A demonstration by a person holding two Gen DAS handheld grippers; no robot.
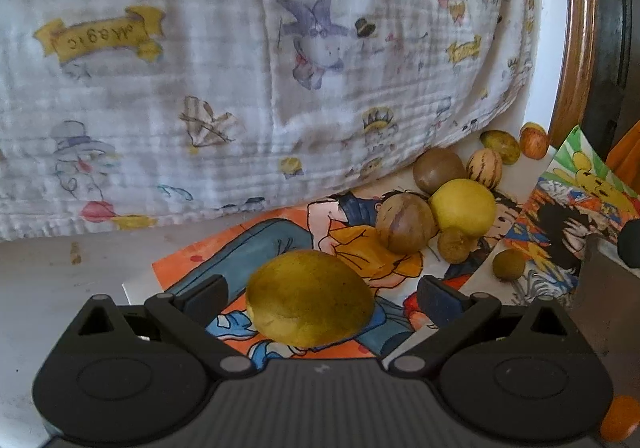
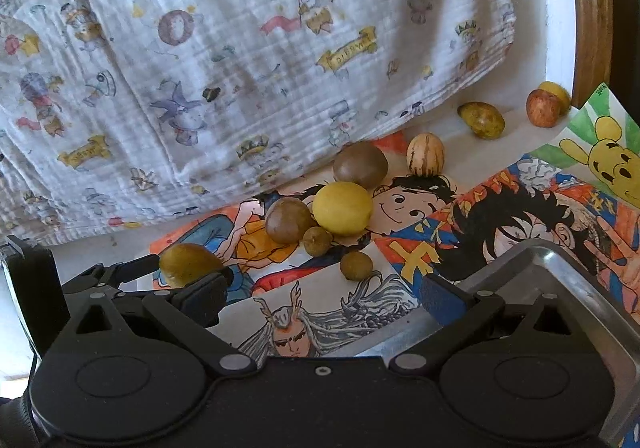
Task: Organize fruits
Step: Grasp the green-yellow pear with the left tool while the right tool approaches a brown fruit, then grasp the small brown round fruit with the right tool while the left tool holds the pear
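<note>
- The left gripper (image 1: 316, 296) stands spread, its fingers either side of the olive-yellow oval fruit (image 1: 310, 298); contact with the pads cannot be confirmed.
- The fruit sits directly ahead, centred in the gap, its long axis running across from finger to finger.
- The right gripper (image 2: 322, 298) is spread and holds nothing; the metal tray (image 2: 560, 288) lies just ahead to its right.
- From the right gripper the same fruit (image 2: 190, 264) lies ahead-left, so the left is nearer.
- Judgement: closing comes next, then carrying rightward to the tray.
</note>
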